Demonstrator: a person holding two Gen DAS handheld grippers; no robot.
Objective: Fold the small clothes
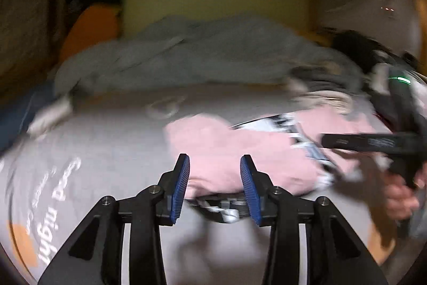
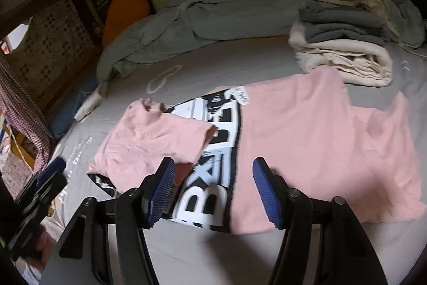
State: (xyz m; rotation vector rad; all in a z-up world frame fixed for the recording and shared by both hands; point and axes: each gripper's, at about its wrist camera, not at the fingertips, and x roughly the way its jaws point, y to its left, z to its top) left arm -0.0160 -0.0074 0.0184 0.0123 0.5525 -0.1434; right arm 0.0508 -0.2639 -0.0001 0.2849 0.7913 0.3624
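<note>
**Pink shirt on the bed, both tongs open above it**

Around the work area there are several other things. A crumpled grey-blue blanket (image 2: pixel 213 7) fills the upper middle of the right wrist view. To its right, in the upper right of the frame, a stack of folded clothes (image 2: pixel 344 50), grey on top and cream below, sits just beside the upper edge of the shirt. An orange cushion (image 2: pixel 125 15) lies in the upper left, with a woven basket (image 2: pixel 50 44) further left. All of this rests on or beside a grey bed sheet (image 2: pixel 186 253) with white printed letters.

The pink T-shirt (image 2: pixel 307 146) lies spread in the middle of the right wrist view. Its black and white printed panel (image 2: pixel 213 164) shows in the centre, and one pink part is folded over the left side of it. Nothing covers the shirt.

The right gripper (image 2: pixel 213 191) stands at the bottom of its own frame with the jaws wide apart. The printed panel is seen between the blue pads (image 2: pixel 267 194), but they do not press on it.

The left gripper (image 1: pixel 214 188) is blurred in its own view. Its jaws stand moderately apart, and the pink cloth appears behind them, not pinched. At the right edge of that frame a hand (image 1: pixel 403 199) holds the other tool.
</note>
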